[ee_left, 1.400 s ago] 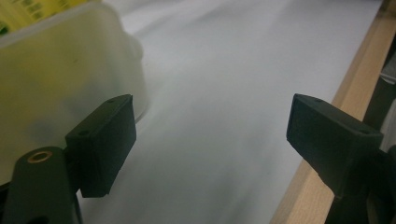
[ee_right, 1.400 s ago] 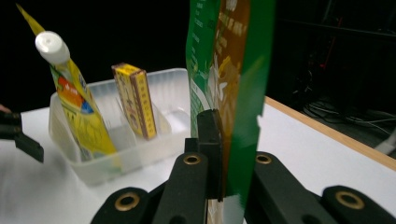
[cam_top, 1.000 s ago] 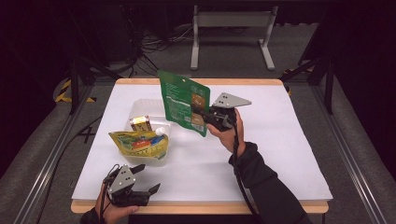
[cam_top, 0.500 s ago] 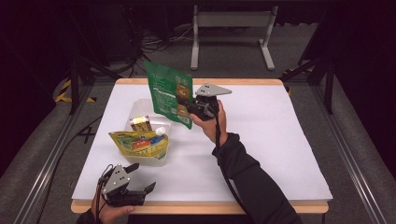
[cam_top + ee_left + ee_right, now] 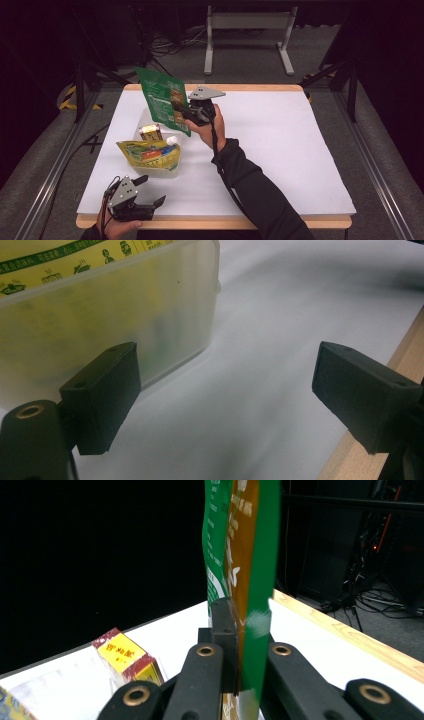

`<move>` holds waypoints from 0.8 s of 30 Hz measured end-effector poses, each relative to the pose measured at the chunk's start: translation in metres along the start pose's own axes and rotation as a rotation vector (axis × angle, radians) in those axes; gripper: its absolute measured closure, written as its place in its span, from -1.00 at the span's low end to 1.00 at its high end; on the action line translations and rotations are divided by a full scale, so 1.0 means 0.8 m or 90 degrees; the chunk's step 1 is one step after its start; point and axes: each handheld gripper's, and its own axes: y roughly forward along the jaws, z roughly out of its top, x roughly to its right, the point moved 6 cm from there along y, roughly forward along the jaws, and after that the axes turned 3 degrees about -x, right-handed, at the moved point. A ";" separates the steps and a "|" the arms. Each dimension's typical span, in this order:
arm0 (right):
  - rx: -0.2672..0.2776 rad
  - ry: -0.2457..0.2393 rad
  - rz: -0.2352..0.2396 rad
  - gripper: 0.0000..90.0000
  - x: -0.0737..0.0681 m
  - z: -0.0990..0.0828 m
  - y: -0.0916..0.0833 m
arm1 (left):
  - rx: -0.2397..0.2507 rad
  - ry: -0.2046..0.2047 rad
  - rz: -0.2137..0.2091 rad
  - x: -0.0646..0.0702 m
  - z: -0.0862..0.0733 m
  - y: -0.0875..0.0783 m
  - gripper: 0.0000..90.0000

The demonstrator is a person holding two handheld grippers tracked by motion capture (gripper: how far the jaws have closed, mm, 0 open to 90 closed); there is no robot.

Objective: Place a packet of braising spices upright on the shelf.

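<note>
At the near left corner of the tabletop (image 5: 300, 150), the left tool (image 5: 150, 192) rests with jaws spread wide and nothing between them. Just beyond it stands a translucent bin (image 5: 167, 172) holding a yellow pouch (image 5: 150, 152) and a small yellow box (image 5: 150, 132). Farther on, above the bin's far side, the right tool (image 5: 181, 111) is clamped on a green pouch (image 5: 162, 97), held upright off the tabletop.
</note>
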 end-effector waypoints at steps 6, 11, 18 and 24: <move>0.000 0.013 0.011 0.99 -0.002 -0.001 0.022 | -0.004 0.007 -0.002 0.000 -0.001 0.001 -0.71; -0.004 0.017 0.019 0.99 -0.005 -0.005 0.037 | -0.004 0.011 -0.004 0.001 -0.001 0.000 -0.70; -0.001 0.035 0.020 0.99 0.002 -0.012 0.045 | -0.008 0.021 -0.014 0.006 0.000 0.003 -0.70; -0.031 0.023 0.020 0.95 -0.002 -0.032 0.050 | -0.013 0.023 -0.023 0.009 0.000 0.008 -0.70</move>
